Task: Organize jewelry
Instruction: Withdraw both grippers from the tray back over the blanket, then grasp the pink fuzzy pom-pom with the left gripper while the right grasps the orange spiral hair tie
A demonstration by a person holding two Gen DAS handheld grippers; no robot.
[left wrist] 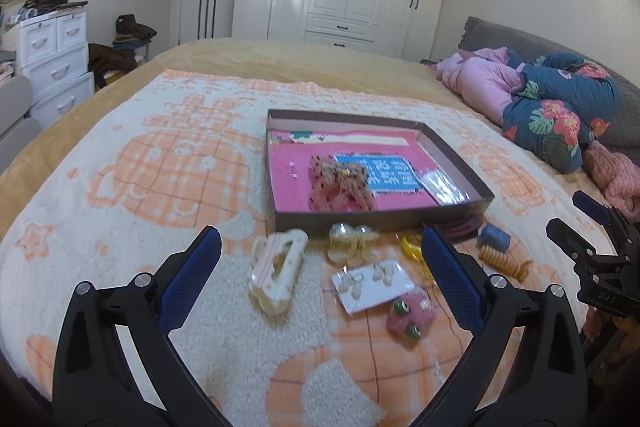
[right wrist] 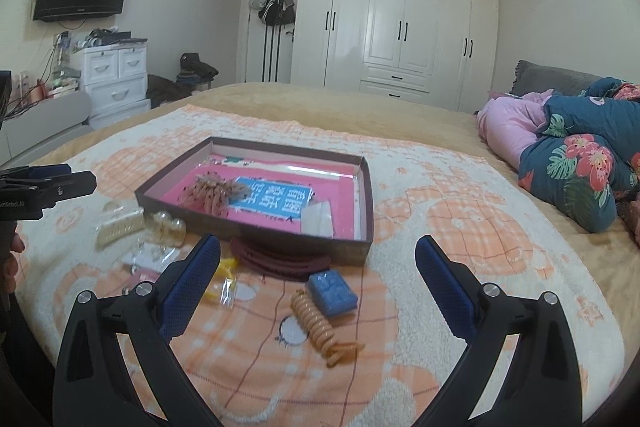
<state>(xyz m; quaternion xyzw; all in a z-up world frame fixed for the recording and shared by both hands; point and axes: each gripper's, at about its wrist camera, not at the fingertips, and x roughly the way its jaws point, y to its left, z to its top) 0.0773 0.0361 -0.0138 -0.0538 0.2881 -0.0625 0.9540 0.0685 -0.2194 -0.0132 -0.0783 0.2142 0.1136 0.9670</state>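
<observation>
- Jewelry lies loose on the blanket [left wrist: 120,227] just in front of the box [left wrist: 460,163]: a cream claw clip [left wrist: 276,267], a pearl clip [left wrist: 352,241], an earring card [left wrist: 370,285], a pink fuzzy clip [left wrist: 410,313], a coil tie [right wrist: 316,323], a blue block [right wrist: 332,293] and a dark red clip [right wrist: 280,259].
- One beaded bow [left wrist: 340,181] already sits inside the box.
- Left gripper [left wrist: 320,267] hangs released, jaws spread wide, over the cream clip and the earring card.
- Right gripper [right wrist: 318,277] is likewise released and empty, above the coil tie and blue block.
- Judging by that, the step is picking the next piece.
- Best taken one at a time: straddle the cream clip across its narrow width, press lightly into the soft pile, then close.
- The flat card looks harder; pinch an edge.
</observation>
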